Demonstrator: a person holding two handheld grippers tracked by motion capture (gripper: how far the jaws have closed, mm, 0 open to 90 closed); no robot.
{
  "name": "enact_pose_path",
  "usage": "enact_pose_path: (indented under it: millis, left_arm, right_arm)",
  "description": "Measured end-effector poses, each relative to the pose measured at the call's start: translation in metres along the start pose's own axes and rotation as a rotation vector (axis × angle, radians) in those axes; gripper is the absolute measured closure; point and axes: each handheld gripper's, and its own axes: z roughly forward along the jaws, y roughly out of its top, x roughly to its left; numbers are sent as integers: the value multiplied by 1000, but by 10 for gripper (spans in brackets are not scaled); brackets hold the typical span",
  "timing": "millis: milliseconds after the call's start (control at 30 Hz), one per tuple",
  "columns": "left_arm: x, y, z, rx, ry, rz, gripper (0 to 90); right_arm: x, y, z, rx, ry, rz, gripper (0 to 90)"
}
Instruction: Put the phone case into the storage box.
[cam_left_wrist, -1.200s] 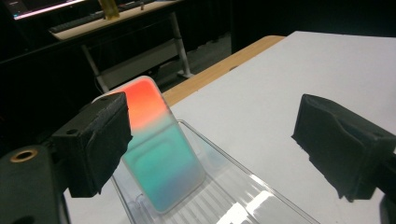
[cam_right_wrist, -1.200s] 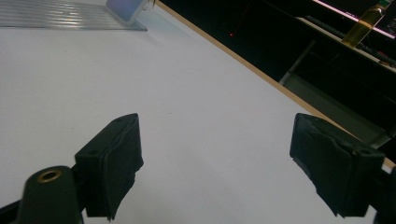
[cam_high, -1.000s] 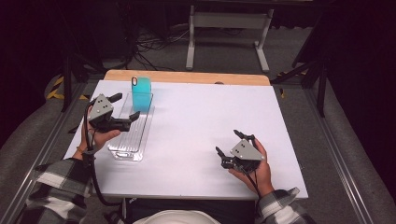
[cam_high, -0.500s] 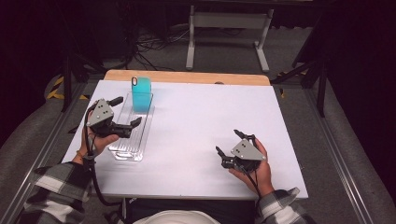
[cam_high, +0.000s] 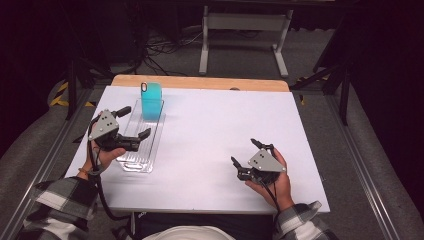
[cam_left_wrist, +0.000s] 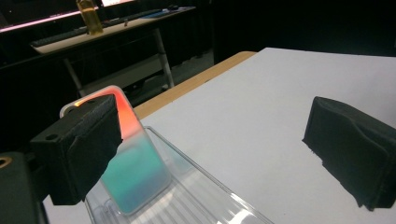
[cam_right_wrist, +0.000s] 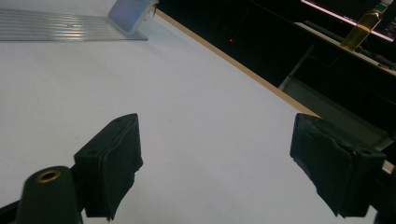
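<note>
the left gripper (cam_high: 131, 127) is dropping back toward the near end of the clear tray (cam_high: 131, 162), jaws spread wide and empty. the teal phone case (cam_high: 151, 101) is leaning upright at the tray's far end, probably propped for grabbing, while the right gripper (cam_high: 245, 159) is idling wide and empty on the table (cam_high: 215, 120).

Overhead light falls bright and even on the white table (cam_high: 225, 130) while the room beyond its far edge stays nearly black, glare streaks the clear tray (cam_left_wrist: 196, 200), and the near black pads (cam_right_wrist: 112, 163) of each gripper look soft and blurred.
</note>
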Motion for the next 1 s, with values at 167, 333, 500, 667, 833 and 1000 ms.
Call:
enact_pose_path:
  millis: [167, 333, 500, 667, 833, 1000]
  left_arm:
    - [-4, 0, -2, -1, -10, 2, 45]
    - [-7, 1, -4, -8, -12, 10, 43]
    - [-11, 0, -5, -3, -15, 21, 42]
    - [-16, -1, -5, -7, -17, 25, 43]
    - [-22, -1, -6, -7, -24, 35, 44]
    - [-28, -2, -7, -10, -34, 37, 47]
  right_arm:
    - [0, 0, -1, -2, -1, 3, 168]
    - [0, 2, -1, -6, -1, 0, 168]
    - [1, 3, -2, -6, 2, -1, 165]
    - [1, 3, -2, -8, 4, 0, 157]
    - [2, 4, -2, -13, 7, 1, 153]
    - [2, 5, -2, -15, 11, 4, 145]
